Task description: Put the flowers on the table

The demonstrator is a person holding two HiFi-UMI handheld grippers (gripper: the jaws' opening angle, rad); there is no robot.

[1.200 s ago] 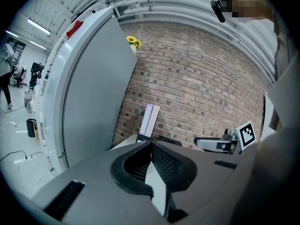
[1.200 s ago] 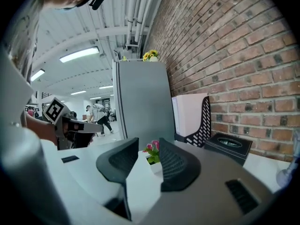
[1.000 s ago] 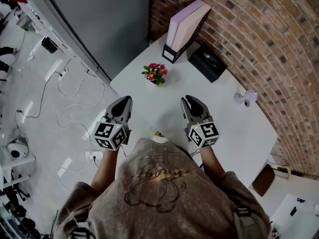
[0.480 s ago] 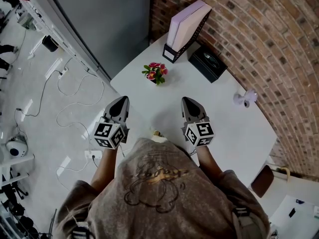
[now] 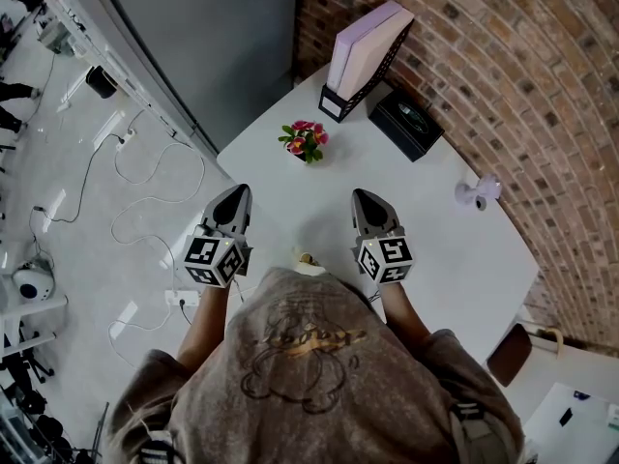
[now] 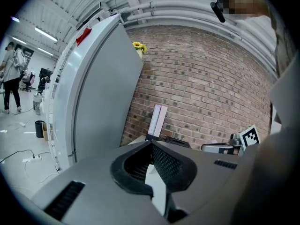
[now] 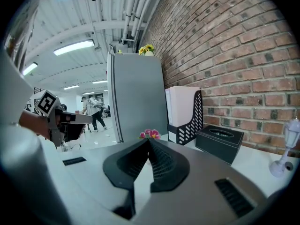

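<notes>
Left claw (image 5: 237,193), right claw (image 5: 363,197) side by side, tips together

Small pink flowers (image 5: 304,140) upright on white table (image 5: 435,230)

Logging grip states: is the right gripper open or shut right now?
Shut. The right gripper has its jaw tips pressed together, nothing between them.
</notes>
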